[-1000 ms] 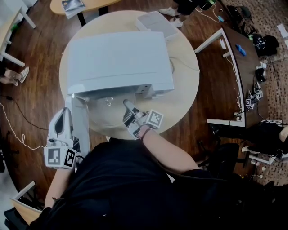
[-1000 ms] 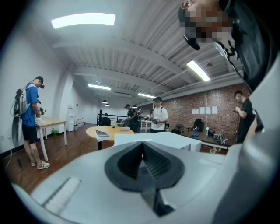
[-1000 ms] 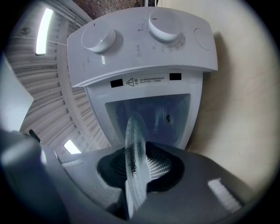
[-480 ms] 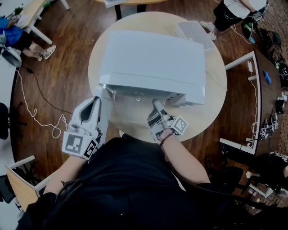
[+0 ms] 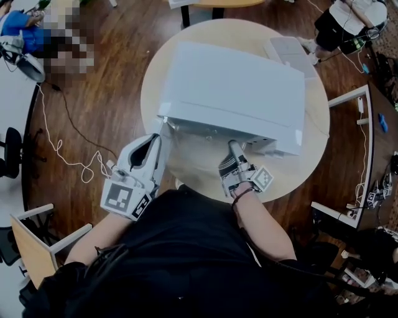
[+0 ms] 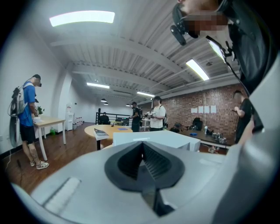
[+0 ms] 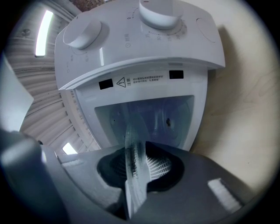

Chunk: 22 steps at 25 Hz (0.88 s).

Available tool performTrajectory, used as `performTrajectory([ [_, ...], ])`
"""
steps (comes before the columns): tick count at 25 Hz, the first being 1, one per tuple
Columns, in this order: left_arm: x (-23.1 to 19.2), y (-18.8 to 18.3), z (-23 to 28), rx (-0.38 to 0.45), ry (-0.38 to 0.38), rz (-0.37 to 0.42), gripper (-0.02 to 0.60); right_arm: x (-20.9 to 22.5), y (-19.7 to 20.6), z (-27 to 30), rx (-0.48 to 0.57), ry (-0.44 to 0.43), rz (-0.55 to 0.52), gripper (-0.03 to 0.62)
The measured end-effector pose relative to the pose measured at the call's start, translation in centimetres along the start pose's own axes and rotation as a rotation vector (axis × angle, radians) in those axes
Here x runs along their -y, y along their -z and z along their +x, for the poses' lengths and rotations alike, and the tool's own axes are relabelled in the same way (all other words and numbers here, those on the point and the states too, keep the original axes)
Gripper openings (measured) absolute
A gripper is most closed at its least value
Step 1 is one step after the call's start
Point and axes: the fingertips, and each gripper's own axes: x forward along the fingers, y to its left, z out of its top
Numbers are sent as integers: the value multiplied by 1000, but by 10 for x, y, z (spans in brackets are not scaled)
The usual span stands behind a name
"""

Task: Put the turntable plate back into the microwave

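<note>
A white microwave point(image 5: 233, 90) stands on a round wooden table point(image 5: 314, 133), its door point(image 5: 163, 146) swung open to the left. My right gripper point(image 5: 232, 148) is at the open front, shut on the rim of the clear glass turntable plate point(image 7: 133, 159). The plate shows edge-on between the jaws, reaching toward the cavity point(image 7: 153, 116). Two knobs point(image 7: 159, 11) are on the control panel. My left gripper point(image 5: 155, 144) sits beside the open door. In its own view the left gripper point(image 6: 142, 146) has its jaws together with nothing between them and looks over the microwave's top point(image 6: 153, 138).
A flat white box point(image 5: 289, 49) lies on the table behind the microwave. A cable point(image 5: 68, 158) trails over the wooden floor at left, near a chair point(image 5: 37, 239). A desk point(image 5: 367, 118) stands to the right. People stand farther off in the room.
Only the head camera's framing has shifted, moving the table rightward in the picture. Both grippers keep their places by the microwave, and the plate stays in the right jaws.
</note>
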Motion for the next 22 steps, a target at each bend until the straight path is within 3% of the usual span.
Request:
performTrajectory([
  [22, -1, -1, -4, 5, 1, -9, 6, -2, -12, 19, 64, -9, 3, 54],
])
